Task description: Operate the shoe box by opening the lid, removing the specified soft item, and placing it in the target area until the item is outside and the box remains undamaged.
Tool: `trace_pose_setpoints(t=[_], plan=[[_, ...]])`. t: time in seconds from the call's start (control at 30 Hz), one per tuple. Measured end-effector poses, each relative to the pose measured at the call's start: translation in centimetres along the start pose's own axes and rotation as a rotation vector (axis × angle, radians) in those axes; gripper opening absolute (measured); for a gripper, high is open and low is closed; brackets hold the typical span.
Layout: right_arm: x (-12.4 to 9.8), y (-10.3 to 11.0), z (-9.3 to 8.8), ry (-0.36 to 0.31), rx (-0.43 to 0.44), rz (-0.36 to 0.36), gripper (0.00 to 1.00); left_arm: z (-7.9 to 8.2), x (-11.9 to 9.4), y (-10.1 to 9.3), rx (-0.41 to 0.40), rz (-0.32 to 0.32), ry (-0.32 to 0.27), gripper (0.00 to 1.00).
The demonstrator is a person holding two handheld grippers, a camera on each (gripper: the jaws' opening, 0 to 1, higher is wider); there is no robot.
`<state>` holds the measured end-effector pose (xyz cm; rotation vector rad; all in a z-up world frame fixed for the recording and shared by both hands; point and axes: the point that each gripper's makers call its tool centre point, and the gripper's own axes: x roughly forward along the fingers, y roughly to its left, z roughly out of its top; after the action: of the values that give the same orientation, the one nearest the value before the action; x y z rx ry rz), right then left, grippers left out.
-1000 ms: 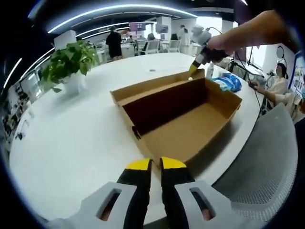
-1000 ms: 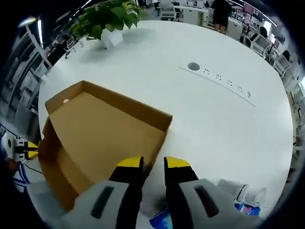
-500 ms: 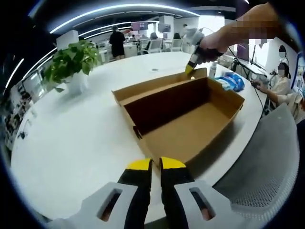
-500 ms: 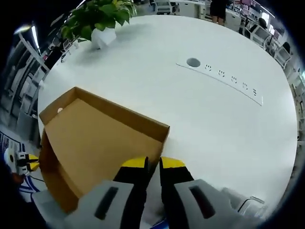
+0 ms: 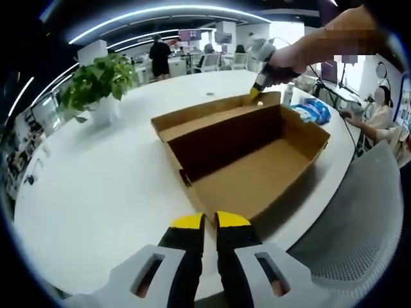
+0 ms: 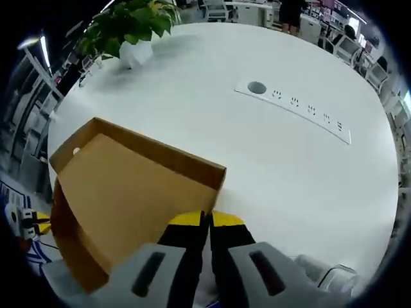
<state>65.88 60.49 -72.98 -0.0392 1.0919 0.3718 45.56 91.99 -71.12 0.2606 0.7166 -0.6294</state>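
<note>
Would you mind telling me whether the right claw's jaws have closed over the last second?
Yes. The right claw has drawn its yellow tips together over the lid of the shoe box; a second ago a clear gap separated them.

Bright, even office light from ceiling strips (image 5: 160,11). White table (image 6: 289,167) glares a bit. Soft shadow inside box (image 5: 250,154). Fisheye bends edges; bkgd slightly soft.

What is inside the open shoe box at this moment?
The shoe box shows bare cardboard floor and walls, with nothing lying inside. Its near wall hides a strip of the floor.
</note>
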Motion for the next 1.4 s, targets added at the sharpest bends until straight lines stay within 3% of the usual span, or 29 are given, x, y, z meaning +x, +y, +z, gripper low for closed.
trace_pose_setpoints(t=[0.67, 1.0, 1.4], plan=[[-6.3, 2.5, 1.5, -0.181, -0.041, 0.055, 0.00, 0.1, 0.1, 0.0, -0.019, 0.008, -0.011, 0.03], [-8.7, 3.4, 1.6, -0.278, -0.138, 0.086, 0.00, 0.1, 0.1, 0.0, -0.037, 0.017, -0.019, 0.03], [-10.5, 3.8, 1.3, -0.349, -0.208, 0.092, 0.00, 0.1, 0.1, 0.0, -0.042, 0.028, -0.026, 0.03]])
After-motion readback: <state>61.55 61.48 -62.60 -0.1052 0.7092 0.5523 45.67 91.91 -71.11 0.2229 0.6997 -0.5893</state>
